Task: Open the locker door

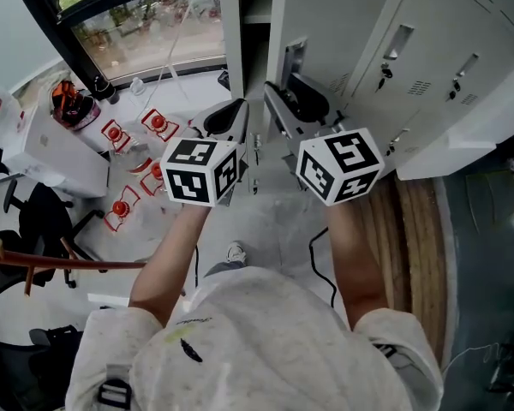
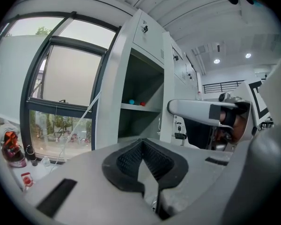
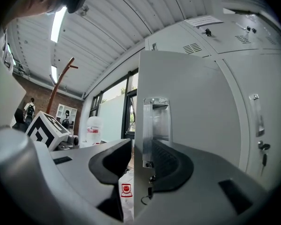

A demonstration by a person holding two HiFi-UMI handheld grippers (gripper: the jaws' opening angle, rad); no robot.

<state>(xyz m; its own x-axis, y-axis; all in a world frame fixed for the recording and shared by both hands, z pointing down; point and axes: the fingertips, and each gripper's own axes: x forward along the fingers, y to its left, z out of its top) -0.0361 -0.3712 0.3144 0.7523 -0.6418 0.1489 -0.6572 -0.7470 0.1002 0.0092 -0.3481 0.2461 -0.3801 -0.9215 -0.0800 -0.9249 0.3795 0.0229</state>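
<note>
- The locker bank fills the far right; one compartment at its left end already shows open shelves.
- The locker door stands swung out, seen edge-on, its long free edge upright.
- The right gripper, the nearer one, has that edge between its wide-apart jaws, level with the handle recess. A gap shows beside the left pad, so I judge it unclamped.
- The left gripper, just left of the door, is closed on nothing.

Pale grey locker door
</note>
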